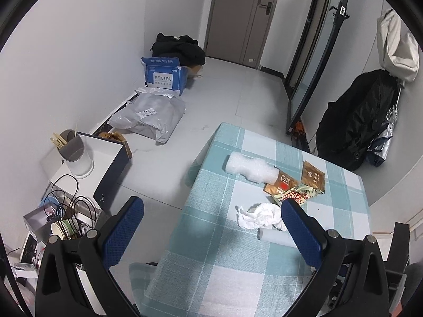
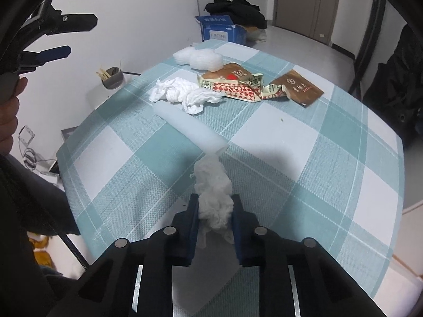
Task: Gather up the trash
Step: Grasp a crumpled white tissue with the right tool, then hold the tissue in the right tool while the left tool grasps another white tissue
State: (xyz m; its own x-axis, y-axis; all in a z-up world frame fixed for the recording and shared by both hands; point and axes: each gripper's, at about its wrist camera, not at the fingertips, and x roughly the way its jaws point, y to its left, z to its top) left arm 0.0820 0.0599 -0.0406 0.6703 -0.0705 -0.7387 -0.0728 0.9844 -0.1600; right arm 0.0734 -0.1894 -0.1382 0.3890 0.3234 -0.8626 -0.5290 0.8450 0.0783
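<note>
**Right gripper pinches a white wad at the near end of the table**

Your right gripper has its blue pads pressed in on both sides of a wad of white, fluffy, crumpled tissue. The wad is soft and ragged; it bulges up between the jaws and stretches forward onto the checked cloth, where its far tip touches the end of a foam roll.

The roll is pale, smooth and translucent white, lying aslant on the cloth. At its far end sits a second tissue, white, twisted and spread out flat. Just beyond it lie the wrappers: a red-and-white checked one, torn and creased, overlapping a brown packet, with another brown packet beside them. A lump of bubble wrap, frosted white, rests near the far edge.

Your left gripper stands wide open with nothing between its pads, held over the table's left edge. Its right pad sits in front of the second tissue and the roll.
</note>
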